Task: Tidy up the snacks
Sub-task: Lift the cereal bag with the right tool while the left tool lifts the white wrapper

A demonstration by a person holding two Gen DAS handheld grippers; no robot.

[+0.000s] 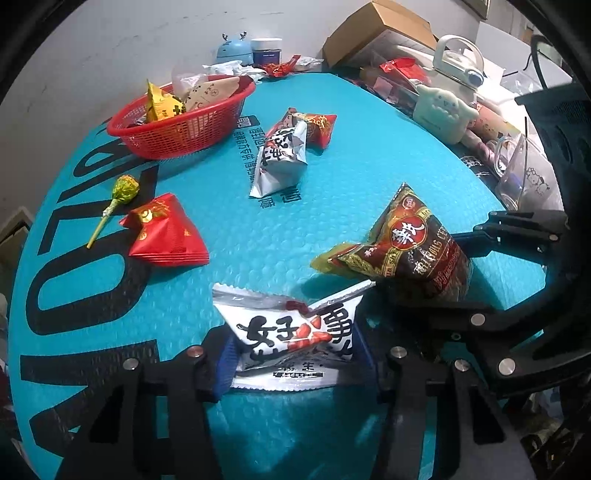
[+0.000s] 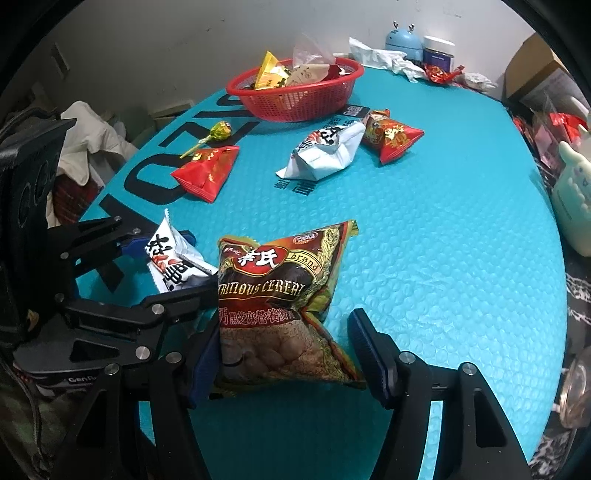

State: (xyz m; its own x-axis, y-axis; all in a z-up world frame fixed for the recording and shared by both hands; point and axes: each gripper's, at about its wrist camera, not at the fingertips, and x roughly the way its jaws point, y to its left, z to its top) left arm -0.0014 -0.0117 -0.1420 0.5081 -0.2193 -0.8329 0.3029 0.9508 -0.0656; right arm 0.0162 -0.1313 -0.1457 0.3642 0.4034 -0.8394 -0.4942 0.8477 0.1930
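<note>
Plain grey-white wall (image 1: pixel 110 44) behind a table under a teal bubble mat (image 1: pixel 332 206) with black lettering. Cardboard box (image 1: pixel 380 33) at the far right corner. Crumpled white cloth (image 2: pixel 92 136) off the left edge.

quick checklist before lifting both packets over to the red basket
1. Left gripper pads press white peanut packet: ok.
2. Right gripper closed on brown cereal packet: not ok, right pad stands apart.
3. The two packets apart from each other: ok.
4. Red basket has room: ok, partly filled.
5. Mat between packets and basket: not ok, silver packet lies there.
</note>
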